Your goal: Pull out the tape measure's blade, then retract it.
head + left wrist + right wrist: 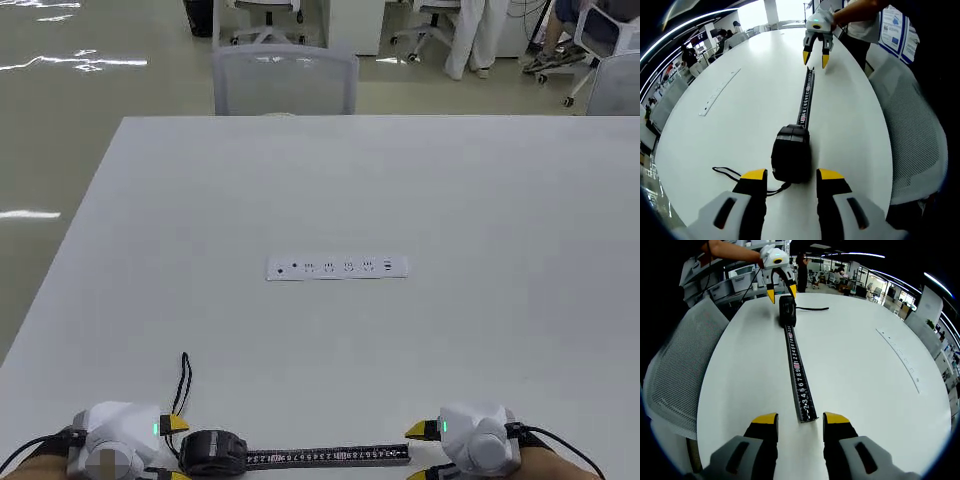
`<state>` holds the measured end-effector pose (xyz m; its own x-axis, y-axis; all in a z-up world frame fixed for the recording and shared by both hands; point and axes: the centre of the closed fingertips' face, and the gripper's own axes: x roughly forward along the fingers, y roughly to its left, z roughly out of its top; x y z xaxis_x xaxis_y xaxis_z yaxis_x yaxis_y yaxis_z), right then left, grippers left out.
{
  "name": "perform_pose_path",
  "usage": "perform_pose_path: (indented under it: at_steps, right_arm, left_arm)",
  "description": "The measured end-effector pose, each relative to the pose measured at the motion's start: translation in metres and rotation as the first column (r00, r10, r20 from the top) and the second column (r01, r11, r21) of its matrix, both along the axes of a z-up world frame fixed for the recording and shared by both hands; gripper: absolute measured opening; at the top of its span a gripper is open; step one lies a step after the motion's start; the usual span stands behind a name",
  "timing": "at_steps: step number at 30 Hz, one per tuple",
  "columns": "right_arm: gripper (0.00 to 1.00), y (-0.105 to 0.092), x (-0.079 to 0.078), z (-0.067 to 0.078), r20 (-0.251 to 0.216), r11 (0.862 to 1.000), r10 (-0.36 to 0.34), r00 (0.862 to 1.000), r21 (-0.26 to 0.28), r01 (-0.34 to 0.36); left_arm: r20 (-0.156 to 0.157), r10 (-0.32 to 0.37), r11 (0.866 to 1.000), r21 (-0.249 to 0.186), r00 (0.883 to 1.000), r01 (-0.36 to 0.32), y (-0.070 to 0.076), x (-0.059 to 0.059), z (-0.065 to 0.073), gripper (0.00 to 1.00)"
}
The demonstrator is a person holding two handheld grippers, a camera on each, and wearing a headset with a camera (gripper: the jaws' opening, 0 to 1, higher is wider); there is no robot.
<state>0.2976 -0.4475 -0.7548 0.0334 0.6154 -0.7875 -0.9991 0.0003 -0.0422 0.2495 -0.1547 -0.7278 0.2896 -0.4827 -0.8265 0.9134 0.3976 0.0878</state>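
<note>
A black tape measure (212, 452) lies at the near edge of the white table (400, 180), its blade (330, 457) pulled out flat to the right. Its black strap (184, 385) trails away from the case. My left gripper (182, 450) is open, its yellow tips on either side of the case's back end. In the left gripper view the case (791, 152) sits just ahead of my open left gripper (792, 175), not clamped. My right gripper (412, 454) is open at the blade's free end. In the right gripper view the blade (797, 375) ends between the open right gripper's (800, 419) tips.
A white power strip (337, 267) is set flush in the middle of the table. A grey chair (285, 80) stands at the far edge, and a mesh chair (912, 135) is close behind the near edge. People and office chairs are in the background.
</note>
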Motion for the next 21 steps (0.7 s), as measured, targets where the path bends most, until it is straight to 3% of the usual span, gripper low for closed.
perform_pose_path:
  at_steps: [6, 8, 12, 17, 21]
  right_arm:
    - [0.39, -0.001, -0.004, 0.009, 0.003, 0.998, -0.059, 0.998, 0.013, 0.059]
    - [0.43, -0.001, -0.005, 0.013, 0.001, 0.995, -0.099, 0.995, 0.019, 0.099]
    - [0.45, -0.002, -0.009, 0.020, 0.012, 0.989, -0.142, 0.990, 0.035, 0.141]
    - [0.50, -0.003, -0.013, 0.028, 0.021, 0.975, -0.219, 0.975, 0.049, 0.218]
    - [0.53, -0.007, -0.020, 0.034, -0.005, 0.952, -0.300, 0.954, 0.064, 0.300]
  left_arm:
    - [0.009, 0.082, 0.996, -0.036, 0.997, -0.081, 0.002, -0.008, 0.009, 0.40]
    - [0.007, 0.143, 0.986, -0.081, 0.990, -0.142, -0.002, -0.010, 0.016, 0.42]
    - [-0.006, 0.197, 0.974, -0.110, 0.980, -0.197, -0.005, -0.020, 0.020, 0.48]
    - [-0.005, 0.252, 0.960, -0.129, 0.968, -0.250, -0.008, -0.030, 0.024, 0.54]
    - [0.011, 0.314, 0.939, -0.153, 0.949, -0.309, -0.009, -0.034, 0.028, 0.58]
